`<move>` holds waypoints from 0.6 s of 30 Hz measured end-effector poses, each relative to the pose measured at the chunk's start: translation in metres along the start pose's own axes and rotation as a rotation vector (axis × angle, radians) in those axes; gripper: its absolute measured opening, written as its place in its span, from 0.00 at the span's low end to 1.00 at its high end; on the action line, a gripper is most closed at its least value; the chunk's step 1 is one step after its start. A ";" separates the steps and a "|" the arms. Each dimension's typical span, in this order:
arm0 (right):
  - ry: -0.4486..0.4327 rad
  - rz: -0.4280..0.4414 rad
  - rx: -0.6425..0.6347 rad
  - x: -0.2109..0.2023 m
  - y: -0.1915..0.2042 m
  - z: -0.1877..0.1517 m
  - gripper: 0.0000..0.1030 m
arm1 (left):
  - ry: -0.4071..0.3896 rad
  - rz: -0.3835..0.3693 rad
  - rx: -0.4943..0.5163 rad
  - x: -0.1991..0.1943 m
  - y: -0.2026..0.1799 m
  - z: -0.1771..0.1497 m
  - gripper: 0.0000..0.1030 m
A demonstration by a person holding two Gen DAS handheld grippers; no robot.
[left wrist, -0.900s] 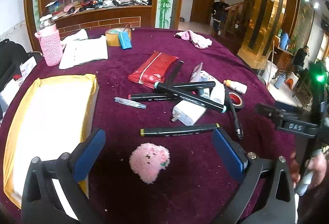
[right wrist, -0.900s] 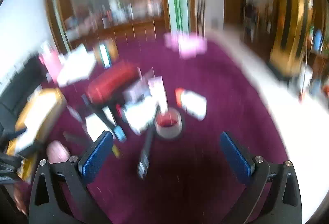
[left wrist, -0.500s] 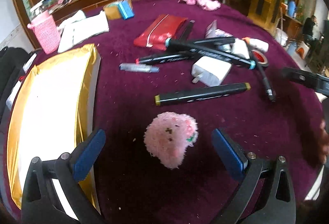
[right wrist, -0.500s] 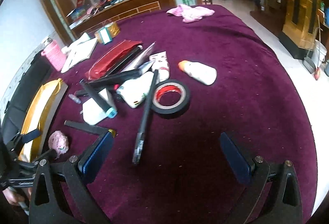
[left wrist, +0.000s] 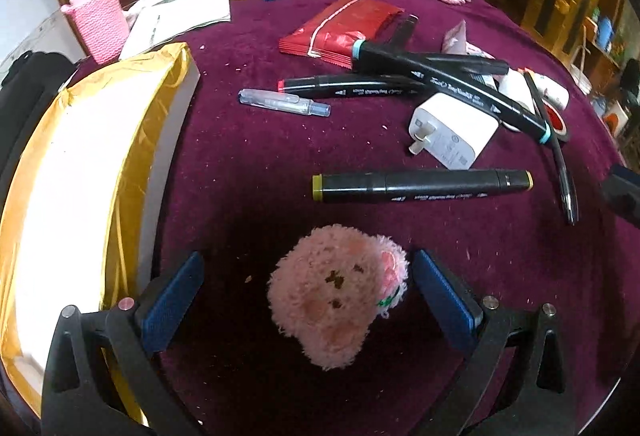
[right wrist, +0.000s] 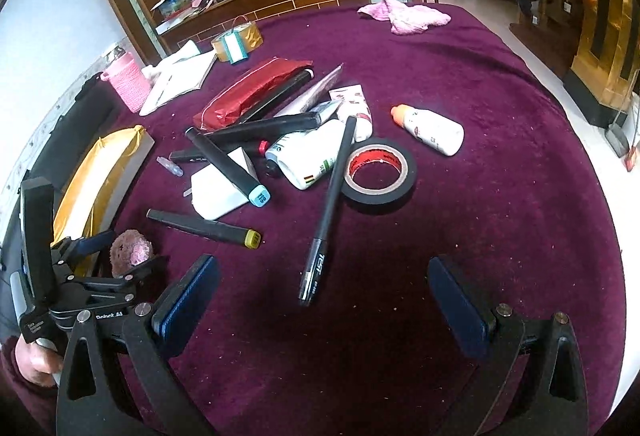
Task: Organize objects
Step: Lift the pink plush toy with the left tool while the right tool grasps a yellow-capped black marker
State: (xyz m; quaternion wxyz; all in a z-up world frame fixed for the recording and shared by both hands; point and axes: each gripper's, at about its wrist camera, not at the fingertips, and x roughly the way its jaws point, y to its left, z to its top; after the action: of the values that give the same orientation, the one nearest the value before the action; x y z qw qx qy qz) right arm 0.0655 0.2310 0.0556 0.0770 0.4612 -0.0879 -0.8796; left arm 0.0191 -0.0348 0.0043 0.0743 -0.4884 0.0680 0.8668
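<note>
A pink plush toy lies on the purple tablecloth between the open fingers of my left gripper; the pads stand apart from it on both sides. It also shows in the right wrist view, with the left gripper around it. My right gripper is open and empty, hovering over the cloth just short of a black pen. A yellow-capped black marker lies beyond the toy. A white charger, more markers and a tape roll lie in a pile.
A yellow-wrapped white box lies at the left, close to the left finger. A red pouch, a pink-sleeved bottle, papers, a white bottle and a pink cloth lie farther back. The table edge drops off at right.
My left gripper has moved forward and down, so the pink plush toy now sits between its open fingers. My right gripper has steadied and drawn closer to the pile.
</note>
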 end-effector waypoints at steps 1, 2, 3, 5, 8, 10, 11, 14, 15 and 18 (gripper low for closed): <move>0.001 -0.001 -0.008 0.000 0.002 0.001 0.99 | -0.008 0.005 -0.006 -0.002 -0.001 -0.002 1.00; 0.002 -0.003 -0.015 -0.001 0.003 0.001 0.99 | -0.021 0.011 -0.010 -0.003 -0.002 -0.004 1.00; 0.001 -0.004 -0.023 -0.002 0.006 0.001 0.99 | -0.031 0.015 -0.011 -0.003 -0.002 -0.005 1.00; 0.001 -0.002 -0.034 -0.002 0.009 0.001 0.99 | -0.040 0.017 -0.007 -0.005 -0.003 -0.007 1.00; 0.007 0.002 -0.067 -0.002 0.017 0.001 0.99 | -0.037 0.011 0.000 -0.006 -0.004 -0.008 1.00; 0.011 0.015 -0.106 -0.001 0.027 0.000 0.99 | -0.037 0.006 0.001 -0.009 -0.004 -0.010 0.97; 0.015 0.025 -0.124 -0.001 0.032 0.000 0.99 | -0.037 -0.008 0.004 -0.010 -0.004 -0.011 0.91; 0.035 0.065 -0.169 0.003 0.048 0.000 0.99 | -0.029 -0.046 -0.014 -0.014 -0.003 -0.015 0.84; 0.043 0.077 -0.179 0.005 0.053 0.000 0.99 | -0.031 -0.044 -0.013 -0.015 -0.004 -0.017 0.84; 0.066 0.094 -0.215 0.012 0.068 0.000 0.99 | -0.033 -0.045 -0.011 -0.017 -0.005 -0.019 0.84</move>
State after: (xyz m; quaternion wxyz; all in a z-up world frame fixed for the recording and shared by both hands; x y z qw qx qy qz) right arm 0.0628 0.1625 0.0615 0.1700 0.4745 -0.0120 -0.8636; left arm 0.0448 -0.0350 0.0082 0.0922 -0.4759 0.0509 0.8732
